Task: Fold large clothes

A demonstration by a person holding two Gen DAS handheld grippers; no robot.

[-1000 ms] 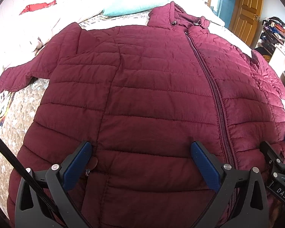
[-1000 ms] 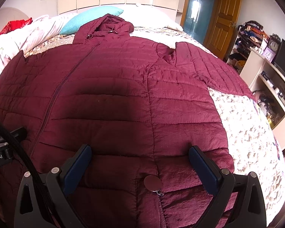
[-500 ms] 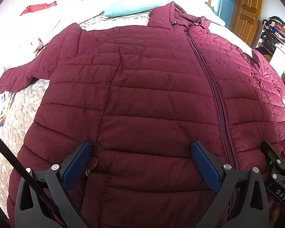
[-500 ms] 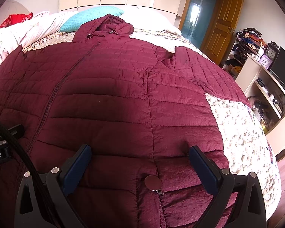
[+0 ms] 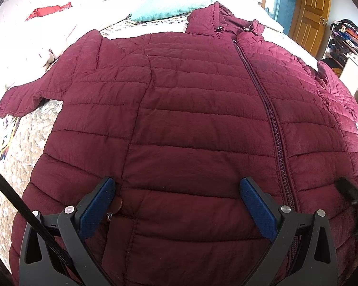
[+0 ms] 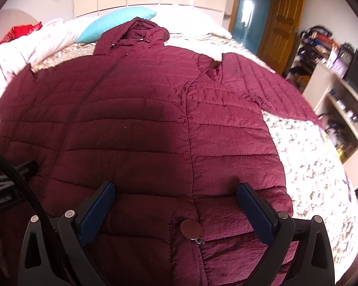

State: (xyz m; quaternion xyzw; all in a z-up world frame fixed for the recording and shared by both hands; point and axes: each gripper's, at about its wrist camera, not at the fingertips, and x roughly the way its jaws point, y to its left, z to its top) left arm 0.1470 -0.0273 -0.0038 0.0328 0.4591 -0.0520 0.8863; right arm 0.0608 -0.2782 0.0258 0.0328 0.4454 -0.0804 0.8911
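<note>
A large maroon quilted jacket (image 5: 190, 119) lies spread front-up on the bed, zipped, hood toward the pillows, both sleeves out to the sides. My left gripper (image 5: 177, 190) hovers open over its lower left panel, near a round pocket-zip tag (image 5: 118, 206). In the right wrist view the same jacket (image 6: 143, 124) fills the frame, and my right gripper (image 6: 174, 193) stands open above the lower right panel, just behind the round zip pull (image 6: 191, 227). Neither gripper holds fabric. The right gripper's blurred black body (image 5: 353, 197) shows at the left view's right edge.
The patterned bedspread (image 6: 310, 166) shows right of the jacket and beside the left sleeve (image 5: 23, 100). A teal pillow (image 6: 116, 22) and white bedding (image 5: 23, 47) lie at the head. A wooden door (image 6: 283, 19) and cluttered shelves (image 6: 341, 95) stand to the right.
Both grippers have drawn back and risen slightly, so more of the jacket and room shows. The right gripper has shifted, blurred in the left view. Both stay open.
</note>
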